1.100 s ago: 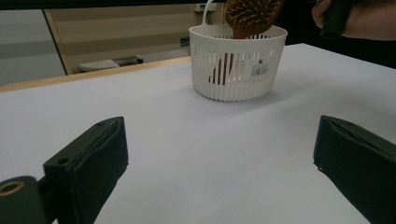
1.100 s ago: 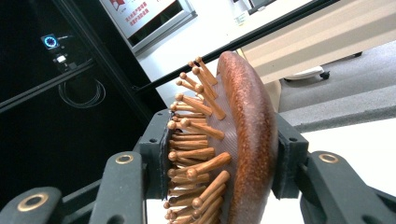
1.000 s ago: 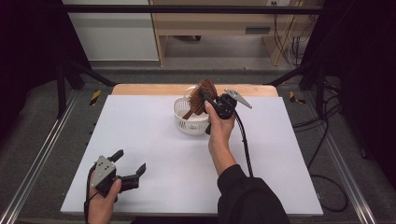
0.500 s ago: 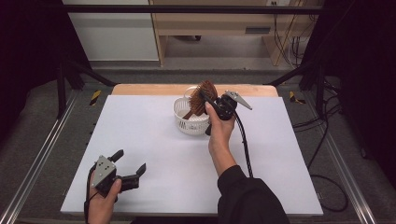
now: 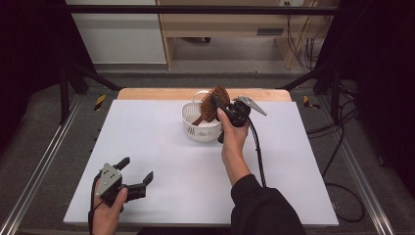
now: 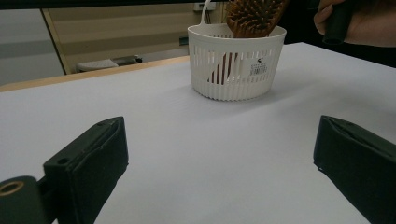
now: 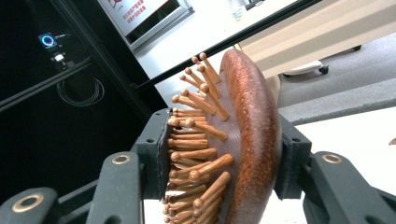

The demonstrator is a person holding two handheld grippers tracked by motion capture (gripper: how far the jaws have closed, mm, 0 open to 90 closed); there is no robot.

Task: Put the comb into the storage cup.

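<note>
We see a white table (image 5: pixel 161 147) with bare space all round the basket (image 5: pixel 200 128). Our right gripper (image 5: pixel 221 106) clamps the wooden hairbrush (image 5: pixel 214 103), its jaws just easing; our left gripper (image 5: pixel 134 175) gapes wide near the front edge.

White table (image 5: pixel 161 147) with white slotted basket (image 5: pixel 200 128) on top

hairbrush (image 5: pixel 213 104): reddish-brown wood | basket (image 5: pixel 198 126): white, slotted | table (image 5: pixel 161 142): white | jaws: black

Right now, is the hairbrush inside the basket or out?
Partly in: hairbrush handle inside white basket, head above the rim, clamped by right gripper.
</note>
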